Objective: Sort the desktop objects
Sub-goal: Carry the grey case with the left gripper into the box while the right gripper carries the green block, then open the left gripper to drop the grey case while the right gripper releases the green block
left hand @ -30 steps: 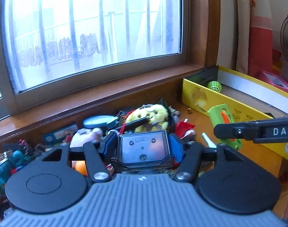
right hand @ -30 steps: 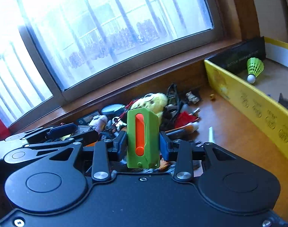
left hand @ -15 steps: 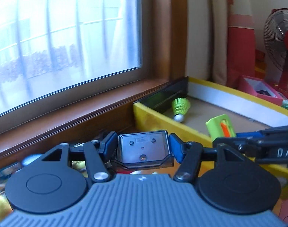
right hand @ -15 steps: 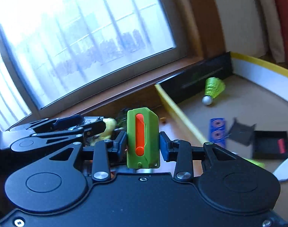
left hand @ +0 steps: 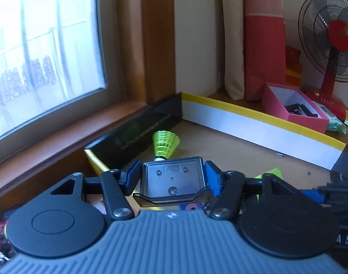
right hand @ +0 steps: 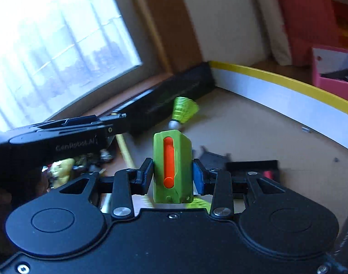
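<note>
My left gripper point(left hand: 172, 178) is shut on a dark translucent square case point(left hand: 172, 179), held above the near edge of a big cardboard box point(left hand: 254, 123) with yellow-topped walls. My right gripper point(right hand: 172, 175) is shut on a green block with an orange slider point(right hand: 172, 166), also over that box. A green shuttlecock point(left hand: 163, 143) lies on the box floor by its black back wall; in the right wrist view the shuttlecock point(right hand: 183, 110) sits just beyond the block. The left gripper's body point(right hand: 59, 137) shows at the left of the right wrist view.
A black tray with a red piece point(right hand: 260, 169) and a dark scrap lie in the box. A pink open box point(left hand: 292, 107), a red fan point(left hand: 333, 52) and a rolled curtain stand behind. The cluttered pile with a yellow toy point(right hand: 59, 171) is left of the box.
Both grippers have swung right from over the clutter pile to above the cardboard box, each keeping its object. The pile has slid out to the left; the fan and pink box came into view.
</note>
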